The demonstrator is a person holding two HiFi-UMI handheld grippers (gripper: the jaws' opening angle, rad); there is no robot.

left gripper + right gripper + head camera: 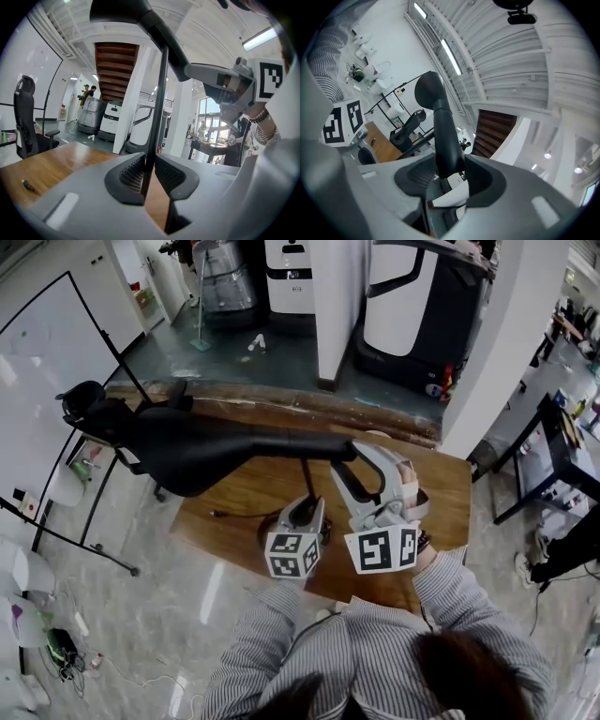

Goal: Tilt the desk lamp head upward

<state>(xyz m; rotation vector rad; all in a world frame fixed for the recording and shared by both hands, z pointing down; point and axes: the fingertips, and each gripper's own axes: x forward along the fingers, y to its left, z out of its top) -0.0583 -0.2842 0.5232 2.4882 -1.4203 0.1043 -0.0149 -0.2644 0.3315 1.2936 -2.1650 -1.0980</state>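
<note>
Operator: striped sleeves (473, 610) at the bottom edge of the head view, one gripper in each hand, both raised to the lamp.
Left gripper (149, 171): jaws clenched on the lamp's thin upright stem (159, 108), ribbed pads pressing it from both sides. Judged purpose: a brace, so that the stand neither tips nor slides while the head is turned.
Right gripper (450, 174): sits just beside the left one and higher, its jaws grasping the narrow neck end of the lamp head (202, 454), close to the joint. The neck fills the gap between the pads as far as the right gripper view shows. Judged purpose: a hold from which rotating the hand can swing the far end of the head up.
Lamp head, position: a long black shade reaching from the joint toward the left of the head view, about level over the table; the upward tilt is judged not yet made.
Lamp base: mostly hidden behind the marker cubes; its footing cannot be read.
Table (441, 488): bare wooden top carrying the lamp, a thin cable trailing across it.
Office chair (86, 401): black, standing at the table's far left corner, below the outer end of the shade.
Risk, judged: a grip so near the joint gives little leverage; the pads may slip round the smooth neck.
</note>
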